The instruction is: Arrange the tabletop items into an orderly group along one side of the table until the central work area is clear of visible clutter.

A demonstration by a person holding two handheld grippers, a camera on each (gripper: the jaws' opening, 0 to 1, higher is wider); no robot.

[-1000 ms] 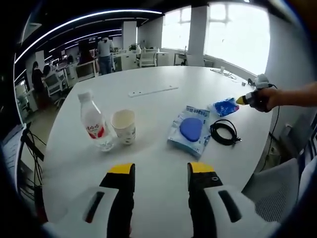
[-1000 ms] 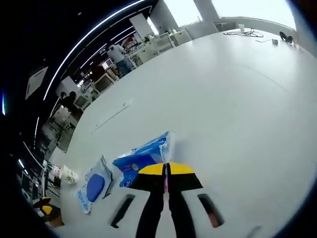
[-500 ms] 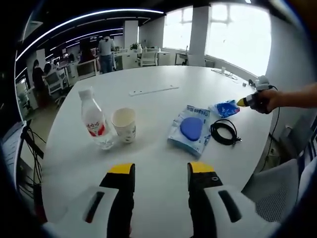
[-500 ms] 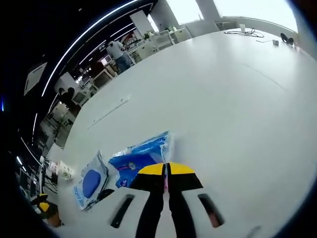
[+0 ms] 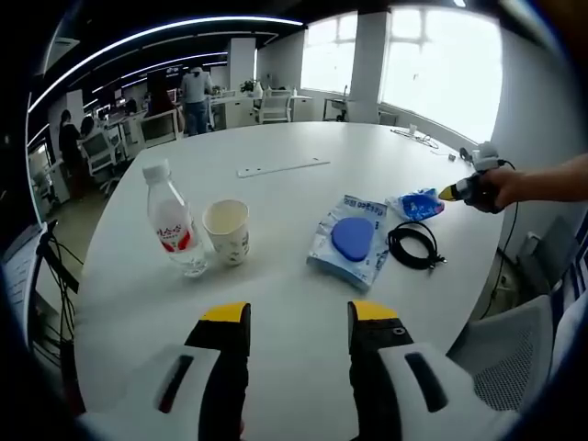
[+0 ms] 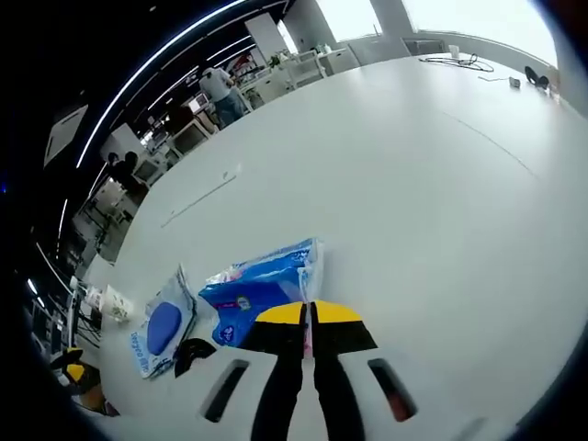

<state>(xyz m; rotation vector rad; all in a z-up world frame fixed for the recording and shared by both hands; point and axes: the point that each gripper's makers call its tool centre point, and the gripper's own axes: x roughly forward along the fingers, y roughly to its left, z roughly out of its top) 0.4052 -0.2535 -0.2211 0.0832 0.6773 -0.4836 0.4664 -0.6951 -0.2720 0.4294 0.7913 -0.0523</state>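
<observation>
On the round white table (image 5: 303, 147) stand a clear water bottle (image 5: 172, 225) with a red label and a paper cup (image 5: 228, 232) beside it. To their right lie a wipes pack (image 5: 351, 241) with a blue lid and a coiled black cable (image 5: 415, 244). My left gripper (image 5: 299, 317) hovers open over the near table edge, holding nothing. My right gripper (image 6: 308, 317) is shut on the edge of a blue packet (image 6: 262, 285), which is also visible in the left gripper view as the blue packet (image 5: 418, 203) at the right gripper's tip (image 5: 457, 188), near the table's right side.
A thin white strip (image 5: 283, 168) lies toward the far side of the table. Small cables (image 5: 418, 138) rest near the far right edge. A grey chair (image 5: 519, 344) stands at the near right. Office desks and people (image 5: 195, 96) fill the background.
The right gripper has shifted a little with the blue packet still in it, and its view has tilted. The left gripper and the other items have stayed put.
</observation>
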